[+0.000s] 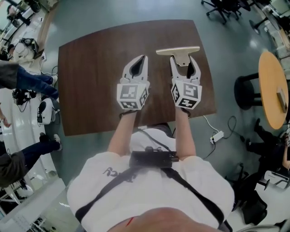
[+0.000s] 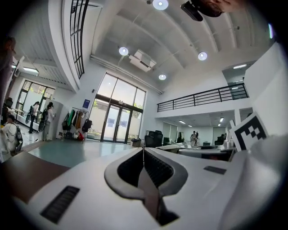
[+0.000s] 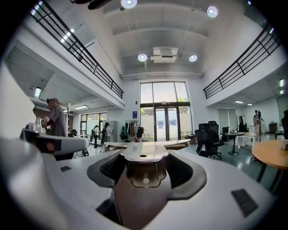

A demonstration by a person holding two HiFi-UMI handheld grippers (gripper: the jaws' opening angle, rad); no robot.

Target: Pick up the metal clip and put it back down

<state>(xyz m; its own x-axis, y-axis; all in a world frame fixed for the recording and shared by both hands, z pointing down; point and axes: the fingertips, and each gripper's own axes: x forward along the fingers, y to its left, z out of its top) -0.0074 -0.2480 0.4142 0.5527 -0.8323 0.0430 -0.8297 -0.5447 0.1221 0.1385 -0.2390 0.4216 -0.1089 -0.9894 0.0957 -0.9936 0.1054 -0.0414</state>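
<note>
The metal clip (image 1: 179, 51) is pale and T-shaped, with its crossbar pointing away from me over the far part of the brown table (image 1: 90, 81). My right gripper (image 1: 184, 61) is shut on the clip's stem, one finger on each side. In the right gripper view the clip (image 3: 144, 150) fills the gap between the pads, its flat bar level ahead, with brown table below. My left gripper (image 1: 144, 58) hovers just left of it over bare table, shut with nothing in it. Its fingertips meet in the left gripper view (image 2: 143, 149).
A round orange table (image 1: 272, 86) and a black stool (image 1: 247, 90) stand to the right. A power strip with a cable (image 1: 216, 136) lies on the floor near the table's right corner. People's legs (image 1: 27, 81) are at the left, and office chairs (image 1: 222, 9) are far right.
</note>
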